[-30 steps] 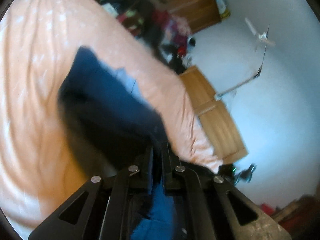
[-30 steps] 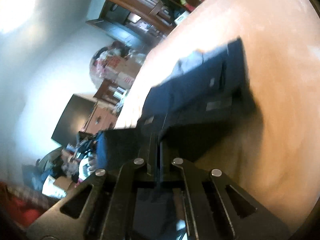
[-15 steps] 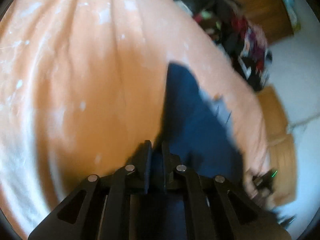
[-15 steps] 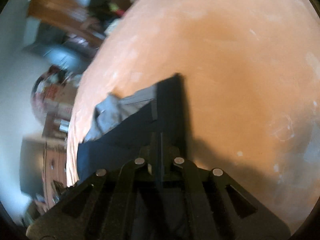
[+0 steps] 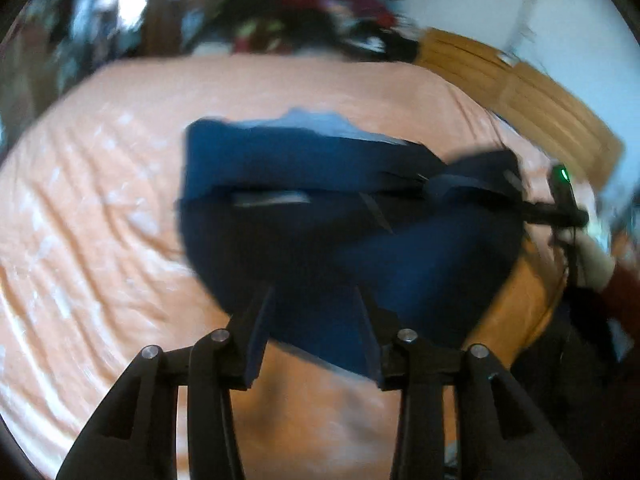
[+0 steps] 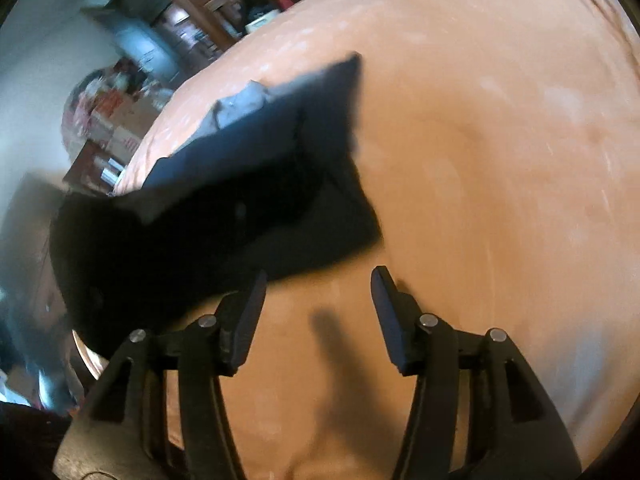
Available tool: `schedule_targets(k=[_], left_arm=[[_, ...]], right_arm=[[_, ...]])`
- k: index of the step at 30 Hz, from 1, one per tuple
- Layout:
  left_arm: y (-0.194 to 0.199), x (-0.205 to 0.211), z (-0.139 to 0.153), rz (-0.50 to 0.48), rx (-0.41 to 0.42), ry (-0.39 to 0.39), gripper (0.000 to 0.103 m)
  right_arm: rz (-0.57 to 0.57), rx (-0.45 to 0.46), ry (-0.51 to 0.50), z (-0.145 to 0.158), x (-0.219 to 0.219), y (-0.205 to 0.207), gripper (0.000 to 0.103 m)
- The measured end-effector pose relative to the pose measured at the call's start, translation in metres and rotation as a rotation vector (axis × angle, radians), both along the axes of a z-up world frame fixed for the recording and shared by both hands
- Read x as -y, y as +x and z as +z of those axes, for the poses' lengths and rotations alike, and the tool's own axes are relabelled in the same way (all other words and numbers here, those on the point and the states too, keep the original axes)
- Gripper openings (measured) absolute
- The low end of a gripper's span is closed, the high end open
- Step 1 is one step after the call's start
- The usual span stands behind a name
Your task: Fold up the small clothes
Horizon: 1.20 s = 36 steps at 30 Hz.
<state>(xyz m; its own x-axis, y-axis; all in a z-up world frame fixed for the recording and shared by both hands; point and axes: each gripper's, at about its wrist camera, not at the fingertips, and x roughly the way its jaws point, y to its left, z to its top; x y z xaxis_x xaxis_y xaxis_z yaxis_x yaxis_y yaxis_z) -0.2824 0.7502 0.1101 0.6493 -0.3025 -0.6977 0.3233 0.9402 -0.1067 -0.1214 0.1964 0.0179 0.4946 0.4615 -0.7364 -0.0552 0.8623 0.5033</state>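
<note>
- Dark blue garment (image 5: 320, 216) lies mid-frame on the peach bedsheet (image 5: 100, 220).
- Left gripper (image 5: 314, 312) jaws spread wide, holding nothing.
- Right gripper (image 6: 318, 296) jaws likewise wide, empty.

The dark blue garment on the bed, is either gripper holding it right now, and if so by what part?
Nothing is held. Both the left gripper and the right gripper are open, and the dark blue garment lies on the peach bedsheet.

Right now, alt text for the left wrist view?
The open left gripper hovers over a dark blue garment lying on a peach bedsheet. The right gripper is at the garment's far right edge; a wooden bed frame and clutter sit behind.
</note>
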Motion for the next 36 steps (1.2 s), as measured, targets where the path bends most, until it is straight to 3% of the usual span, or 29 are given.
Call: schedule_targets(k=[2, 6, 7, 8, 14, 18, 21, 26, 29, 31, 33, 35, 36], left_arm=[[-0.025, 0.029, -0.009, -0.039, 0.067, 0.105, 0.047], [-0.047, 0.062, -0.045, -0.127, 0.141, 0.440, 0.048], [-0.055, 0.068, -0.058, -0.184, 0.181, 0.550, 0.048], [-0.059, 0.074, -0.067, -0.219, 0.187, 0.609, 0.048], [-0.072, 0.093, -0.102, -0.367, 0.252, 0.828, 0.050], [-0.073, 0.108, -0.105, -0.402, 0.335, 0.895, 0.051], [-0.078, 0.114, -0.110, -0.430, 0.373, 0.917, 0.046], [-0.060, 0.112, -0.103, -0.400, 0.298, 0.821, 0.034], [-0.061, 0.121, -0.113, -0.410, 0.301, 0.884, 0.024], [-0.060, 0.128, -0.121, -0.411, 0.299, 0.883, 0.017], [-0.053, 0.127, -0.113, -0.389, 0.247, 0.794, 0.011], [-0.037, 0.112, -0.091, -0.320, 0.156, 0.596, 0.006], [-0.035, 0.107, -0.084, -0.298, 0.140, 0.539, 0.006]], right_arm=[[-0.030, -0.025, 0.024, -0.009, 0.004, -0.021, 0.055], [-0.070, -0.036, 0.073, -0.010, 0.011, -0.047, 0.056], [-0.071, -0.033, 0.066, -0.009, 0.011, -0.051, 0.056], [-0.073, -0.028, 0.063, -0.006, 0.011, -0.054, 0.057], [-0.122, -0.022, 0.083, -0.004, 0.018, -0.070, 0.061], [-0.125, -0.026, 0.088, -0.005, 0.015, -0.075, 0.062], [-0.104, -0.026, 0.080, -0.004, 0.006, -0.076, 0.062], [-0.007, 0.008, 0.015, 0.007, -0.021, -0.072, 0.062], [0.020, 0.017, 0.000, 0.010, -0.030, -0.070, 0.062], [0.018, 0.017, 0.010, 0.011, -0.033, -0.069, 0.062], [0.023, 0.021, 0.008, 0.012, -0.037, -0.070, 0.062], [0.032, 0.030, -0.005, 0.014, -0.040, -0.073, 0.062], [0.036, 0.033, -0.011, 0.015, -0.041, -0.074, 0.061]])
